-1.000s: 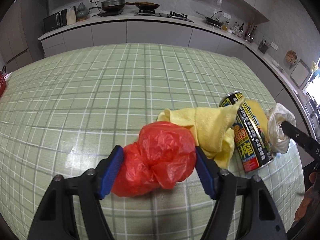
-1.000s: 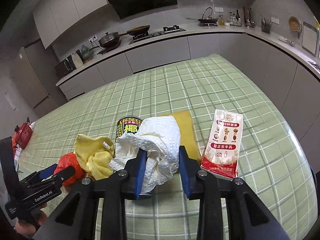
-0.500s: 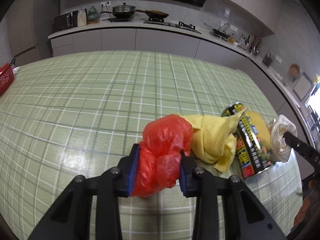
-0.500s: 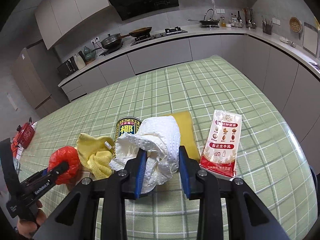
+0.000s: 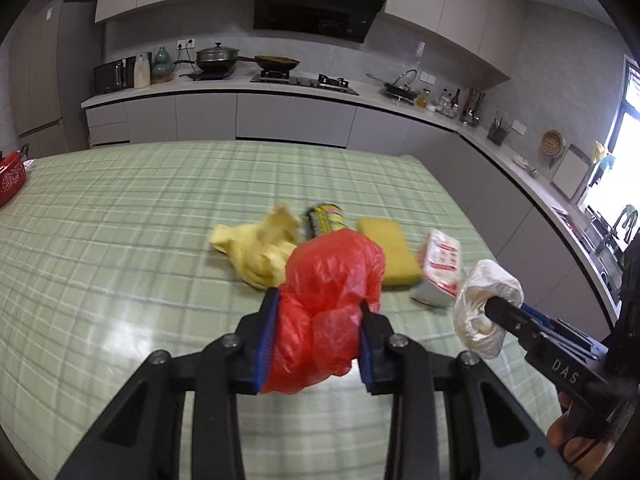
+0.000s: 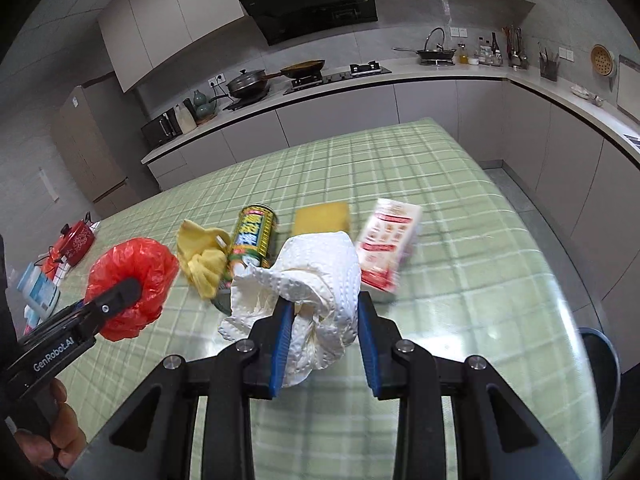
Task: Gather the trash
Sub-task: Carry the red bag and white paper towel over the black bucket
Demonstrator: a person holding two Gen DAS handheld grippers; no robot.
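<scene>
My left gripper (image 5: 318,332) is shut on a crumpled red plastic bag (image 5: 328,304), held off the green checked table (image 5: 120,240); the bag (image 6: 132,280) shows at the left of the right wrist view. My right gripper (image 6: 324,340) is shut on a wad of white paper towel (image 6: 316,292), also lifted; the wad (image 5: 486,312) appears at the right of the left wrist view. Left on the table are a yellow cloth (image 5: 256,252), a yellow-and-black can (image 6: 254,236) on its side, a yellow sponge (image 5: 388,246) and a red-and-white carton (image 6: 390,240).
A dark round bin (image 6: 600,368) stands beside the table's right edge. A red pot (image 6: 78,240) and a blue-white pack (image 6: 38,292) sit at the table's far left. Kitchen counters with a hob and pans (image 5: 240,60) run along the back and right walls.
My left gripper closed on the red bag and lifted it back from the cloth and can. My right gripper, still shut on the paper towel, pulled back and up too.
</scene>
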